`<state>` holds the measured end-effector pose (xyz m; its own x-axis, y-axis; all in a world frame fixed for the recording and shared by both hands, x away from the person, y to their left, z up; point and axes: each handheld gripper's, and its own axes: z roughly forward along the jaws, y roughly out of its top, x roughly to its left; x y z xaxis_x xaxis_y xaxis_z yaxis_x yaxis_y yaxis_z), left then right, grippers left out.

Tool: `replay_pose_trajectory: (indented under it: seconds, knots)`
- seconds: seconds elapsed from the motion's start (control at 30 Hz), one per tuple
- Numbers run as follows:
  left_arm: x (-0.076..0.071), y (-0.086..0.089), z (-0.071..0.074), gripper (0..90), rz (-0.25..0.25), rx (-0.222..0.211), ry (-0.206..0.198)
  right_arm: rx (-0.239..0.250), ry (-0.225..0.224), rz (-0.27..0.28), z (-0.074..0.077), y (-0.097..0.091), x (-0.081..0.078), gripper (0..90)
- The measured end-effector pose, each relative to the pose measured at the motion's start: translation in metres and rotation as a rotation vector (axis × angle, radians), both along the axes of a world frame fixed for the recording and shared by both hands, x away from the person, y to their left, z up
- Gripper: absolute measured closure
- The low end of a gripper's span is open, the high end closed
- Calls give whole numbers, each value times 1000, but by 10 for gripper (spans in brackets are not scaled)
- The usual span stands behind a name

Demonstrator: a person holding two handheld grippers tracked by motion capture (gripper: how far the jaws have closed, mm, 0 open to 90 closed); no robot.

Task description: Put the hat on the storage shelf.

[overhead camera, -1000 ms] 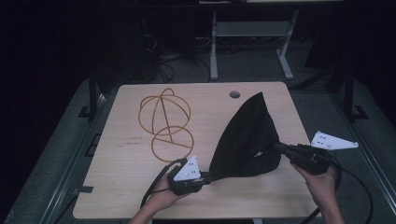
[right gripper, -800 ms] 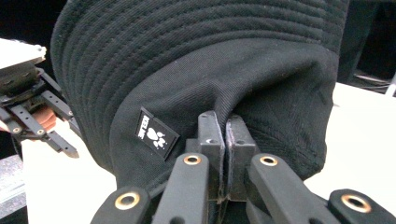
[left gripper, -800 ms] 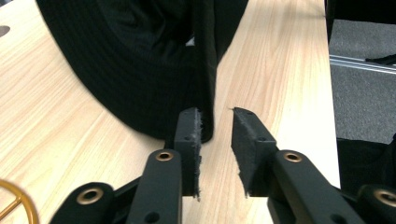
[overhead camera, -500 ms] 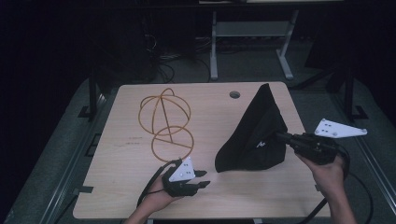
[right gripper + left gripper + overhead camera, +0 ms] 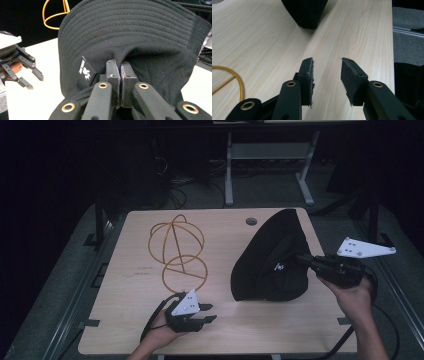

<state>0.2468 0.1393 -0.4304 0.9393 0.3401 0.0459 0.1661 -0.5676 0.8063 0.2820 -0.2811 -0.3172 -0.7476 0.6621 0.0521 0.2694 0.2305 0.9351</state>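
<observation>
1. Since the earlier frame, the hat (image 5: 270,262) has been lifted higher at its right edge; the left tool (image 5: 209,312) has drawn back from it, its jaws just opening, nothing between them.
2. Wire frame (image 5: 177,250): lies on the desk (image 5: 125,285), at the left.
3. Left tool: jaws spread, above the bare desk.
4. Hat: lower edge on the desk, right of centre.
5. Right tool (image 5: 301,259): jaws pressed together, pinching the hat's fabric.
</observation>
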Motion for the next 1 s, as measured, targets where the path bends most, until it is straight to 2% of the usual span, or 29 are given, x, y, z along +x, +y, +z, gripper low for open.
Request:
replay_pose_trajectory:
  seconds: [0.07,0.27,0.43,1.0]
  knots:
    - [-1,2,0,616,1,4,9,0,-2,0,3,1,1,878]
    - [0,9,0,598,12,13,3,0,-18,8,15,6,4,878]
    - [0,13,-2,593,26,-1,5,-2,-43,16,28,10,6,878]
    - [2,21,-4,539,43,-8,-11,-12,-112,60,77,34,19,878]
